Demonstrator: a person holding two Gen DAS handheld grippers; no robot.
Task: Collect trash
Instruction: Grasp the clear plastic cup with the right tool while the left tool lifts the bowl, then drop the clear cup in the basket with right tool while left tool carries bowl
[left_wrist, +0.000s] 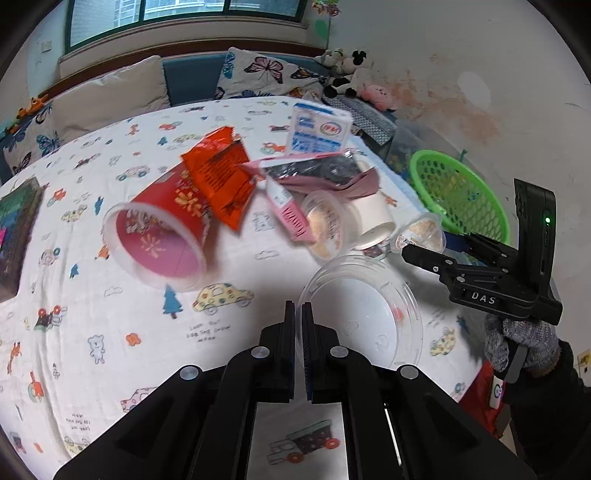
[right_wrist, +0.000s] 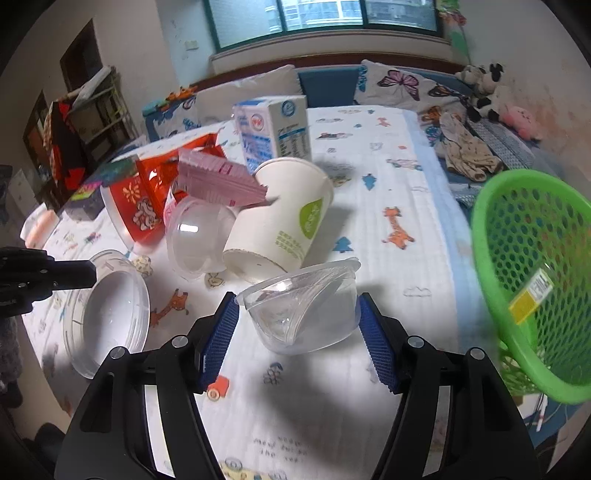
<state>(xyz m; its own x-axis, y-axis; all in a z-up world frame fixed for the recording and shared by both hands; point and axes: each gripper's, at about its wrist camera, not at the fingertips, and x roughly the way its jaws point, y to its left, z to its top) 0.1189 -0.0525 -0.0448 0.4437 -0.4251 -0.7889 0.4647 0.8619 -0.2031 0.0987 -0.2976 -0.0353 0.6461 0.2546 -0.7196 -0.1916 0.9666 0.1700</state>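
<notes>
The bench (right_wrist: 369, 155) has a cartoon cloth. The right claw (right_wrist: 299, 325) is wide open around a clear tub (right_wrist: 306, 306). The left claw (left_wrist: 298, 314) is almost closed, holding nothing.

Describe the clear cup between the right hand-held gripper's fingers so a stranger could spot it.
Start at the green basket on the table's right edge. Just left of it lies a white paper cup on its side, and in front of that sits the clear plastic cup. Unlike the neighbouring clear dome lid, it holds a crumpled film.
</notes>
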